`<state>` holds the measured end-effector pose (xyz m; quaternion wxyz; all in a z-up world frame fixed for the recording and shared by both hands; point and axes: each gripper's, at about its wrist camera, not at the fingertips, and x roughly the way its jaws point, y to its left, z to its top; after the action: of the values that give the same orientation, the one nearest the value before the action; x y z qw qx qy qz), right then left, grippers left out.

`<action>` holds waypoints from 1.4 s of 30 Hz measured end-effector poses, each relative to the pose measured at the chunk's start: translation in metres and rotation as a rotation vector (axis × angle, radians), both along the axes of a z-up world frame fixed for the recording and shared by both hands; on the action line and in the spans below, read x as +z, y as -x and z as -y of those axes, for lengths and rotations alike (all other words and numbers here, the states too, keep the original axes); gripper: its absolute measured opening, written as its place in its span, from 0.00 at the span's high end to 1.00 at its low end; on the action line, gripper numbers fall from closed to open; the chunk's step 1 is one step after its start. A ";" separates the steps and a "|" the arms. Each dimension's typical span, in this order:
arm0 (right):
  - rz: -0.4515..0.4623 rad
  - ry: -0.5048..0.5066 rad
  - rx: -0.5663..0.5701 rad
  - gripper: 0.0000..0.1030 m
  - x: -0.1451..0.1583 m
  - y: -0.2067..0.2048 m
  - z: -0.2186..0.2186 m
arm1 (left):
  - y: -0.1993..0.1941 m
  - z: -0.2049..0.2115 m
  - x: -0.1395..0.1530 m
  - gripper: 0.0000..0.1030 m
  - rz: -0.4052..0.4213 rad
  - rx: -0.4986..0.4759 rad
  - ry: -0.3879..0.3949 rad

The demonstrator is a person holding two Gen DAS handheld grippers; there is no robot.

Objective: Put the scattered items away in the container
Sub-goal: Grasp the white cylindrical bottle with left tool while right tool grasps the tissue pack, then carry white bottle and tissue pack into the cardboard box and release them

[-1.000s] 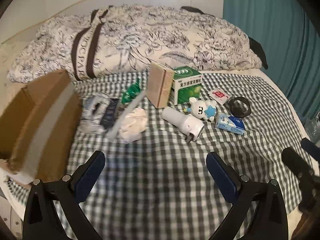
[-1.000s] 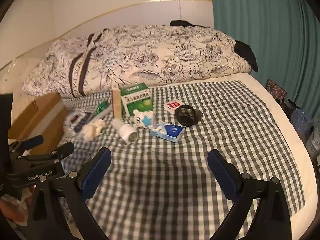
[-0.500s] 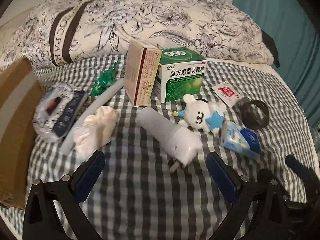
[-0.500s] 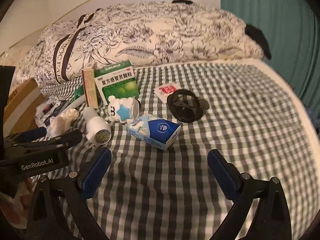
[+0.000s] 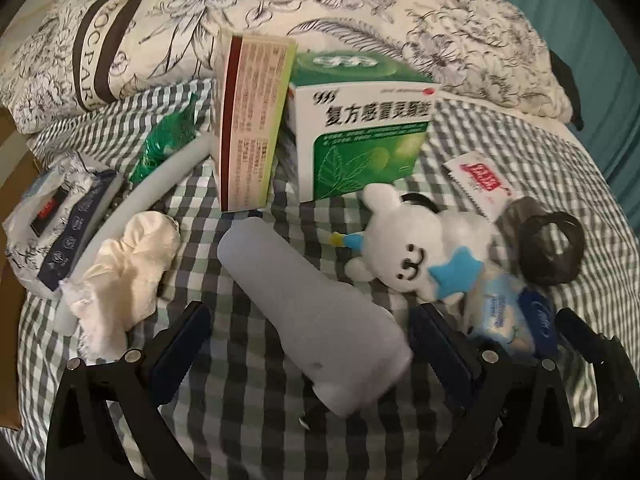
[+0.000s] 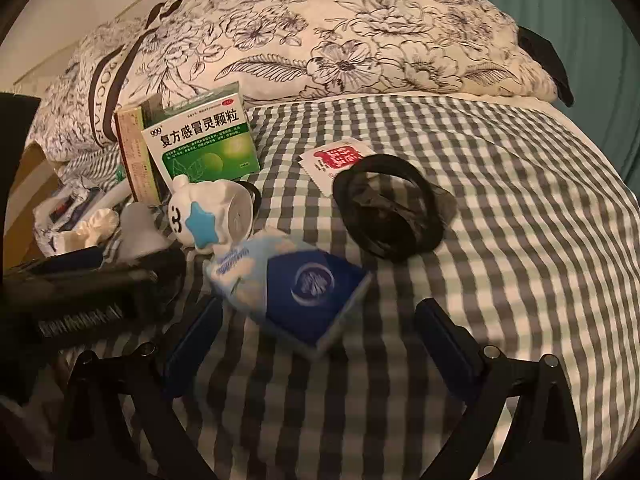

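Scattered items lie on a checked bed cover. My left gripper [image 5: 308, 344] is open, its fingers either side of a white plug-in cylinder [image 5: 316, 316]. My right gripper [image 6: 316, 344] is open, its fingers either side of a blue tissue pack [image 6: 296, 292]. Around them are a white plush bear with a blue star [image 5: 416, 252], a green medicine box [image 5: 360, 136], a tan box [image 5: 252, 120], a black ring-shaped item [image 6: 388, 216], a red-and-white sachet [image 6: 336, 160], a cream cloth [image 5: 128, 264], a white tube [image 5: 140, 200] and a wrapped pack [image 5: 56, 216]. The cardboard container shows only as a brown edge [image 5: 8, 168] at the left.
A flowered pillow [image 6: 320, 40] lies behind the items. A teal curtain [image 6: 580, 20] hangs at the right. The left gripper shows in the right wrist view [image 6: 92, 280], close beside the tissue pack. The checked cover [image 6: 520, 280] stretches to the right.
Both grippers have moved forward and down toward the items. The left now straddles the white cylinder; the right now straddles the tissue pack. Both stay open.
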<state>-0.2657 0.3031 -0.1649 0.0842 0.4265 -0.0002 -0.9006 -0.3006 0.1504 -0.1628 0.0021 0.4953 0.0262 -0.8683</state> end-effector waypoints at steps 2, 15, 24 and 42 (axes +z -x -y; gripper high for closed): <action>0.003 -0.015 0.001 0.05 -0.004 0.008 0.003 | 0.005 0.004 -0.005 0.01 0.012 0.000 -0.007; -0.004 0.054 0.024 0.34 -0.001 0.003 0.004 | -0.017 0.029 0.003 0.47 -0.028 -0.039 -0.033; -0.013 0.057 0.000 0.35 0.016 -0.039 0.004 | -0.054 0.033 0.026 0.47 -0.080 -0.065 -0.005; -0.097 0.081 -0.012 0.35 0.100 -0.140 0.024 | -0.147 0.054 0.110 0.47 -0.230 -0.065 0.021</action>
<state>-0.1254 0.2793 -0.0648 0.0957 0.3787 -0.0351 -0.9199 -0.1532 0.0961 -0.0528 -0.0237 0.3930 0.0010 -0.9192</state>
